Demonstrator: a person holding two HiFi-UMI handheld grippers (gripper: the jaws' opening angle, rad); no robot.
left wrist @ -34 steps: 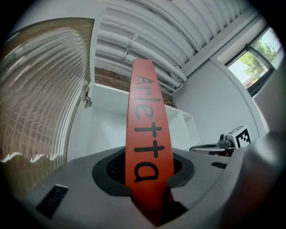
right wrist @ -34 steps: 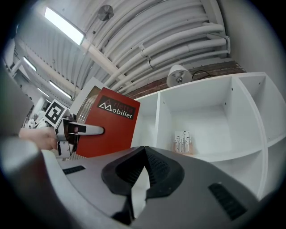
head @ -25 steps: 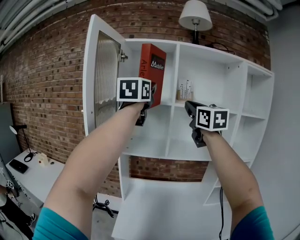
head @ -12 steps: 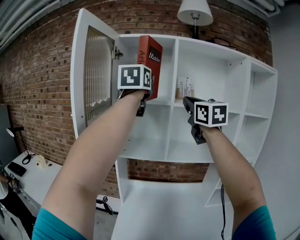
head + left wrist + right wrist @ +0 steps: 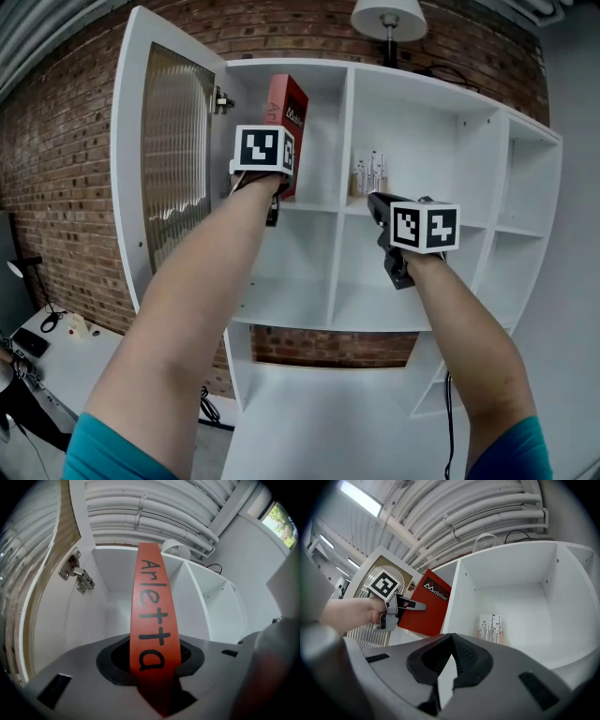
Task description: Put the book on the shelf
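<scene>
Up in the top-left compartment of the white shelf unit, the upright red hardcover book is clamped in the left gripper. The right gripper hangs closed, empty. Only setting down and letting go seem left.

The left claw hides the book's lower part. The top edge cuts off the lamp. The white shelf items are too small to identify.
</scene>
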